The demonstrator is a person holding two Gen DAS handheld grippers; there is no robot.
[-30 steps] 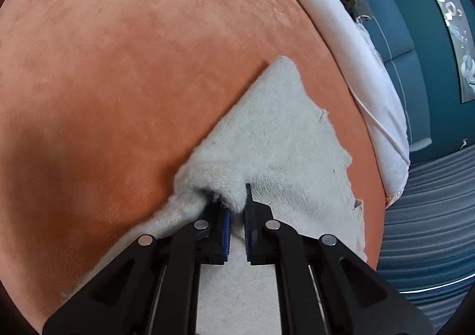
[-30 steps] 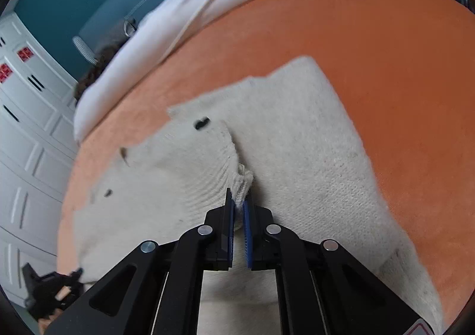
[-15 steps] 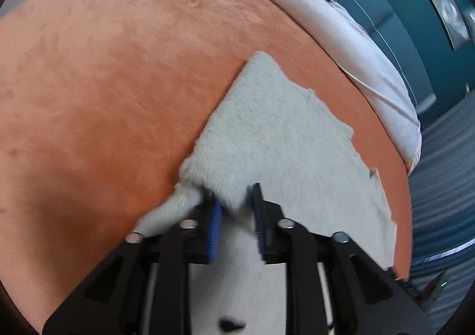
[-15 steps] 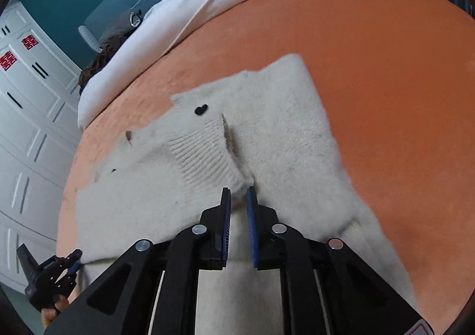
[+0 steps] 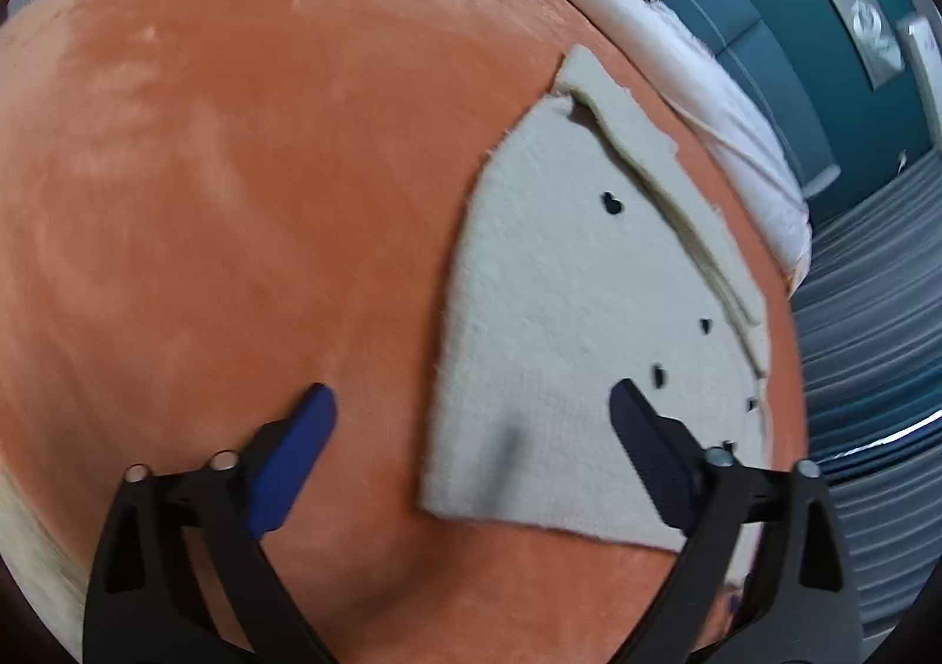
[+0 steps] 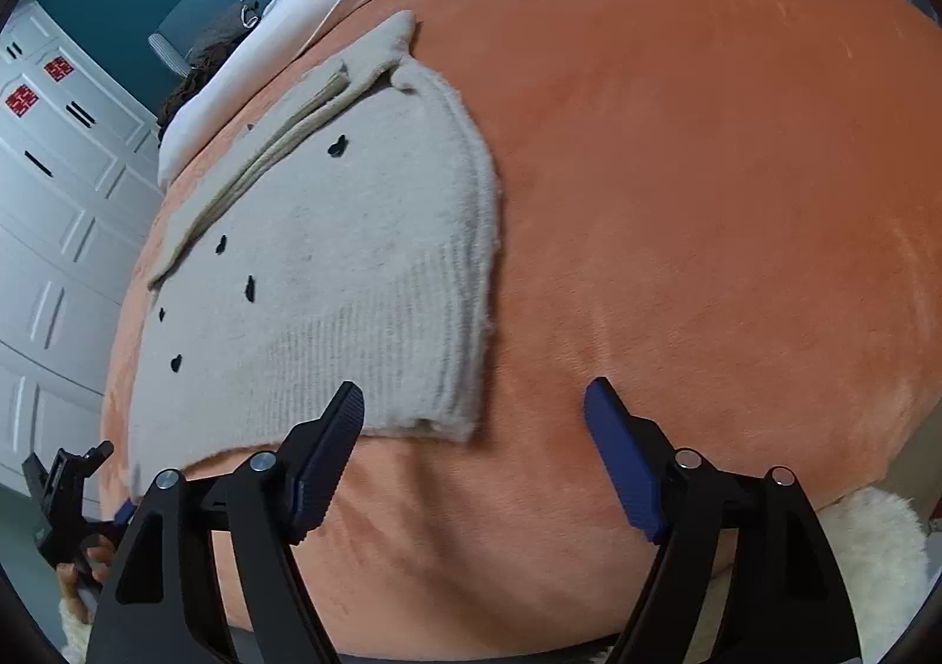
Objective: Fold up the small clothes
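Left gripper [image 5: 471, 417] wide open, holding nothing, blue pads [image 5: 288, 464] far apart. One pad over the bare orange blanket [image 5: 235, 163], the other over the near part of the cream sweater [image 5: 559, 340]. Cannot tell if touching the cloth or just above it

Right gripper [image 6: 474, 417] wide open too, nothing between its blue pads [image 6: 624, 464]. One pad by the near edge of the sweater [image 6: 353, 275], the other over the bare blanket [image 6: 706, 163]

Sweater folded and flat on the orange blanket, toward the side nearer the white pillow [image 6: 306, 10]. Small black marks [image 6: 337, 146] dotted over the top layer. More folded layers peeking out along the far edge, stacked like thin steps. Ribbed band along the near edge in the right view

White pillow at the back of the bed, teal wall [image 5: 765, 16] behind it. White cupboard doors [image 6: 53, 205] off to one side. Fluffy white thing [image 6: 883, 546] low by the bed edge
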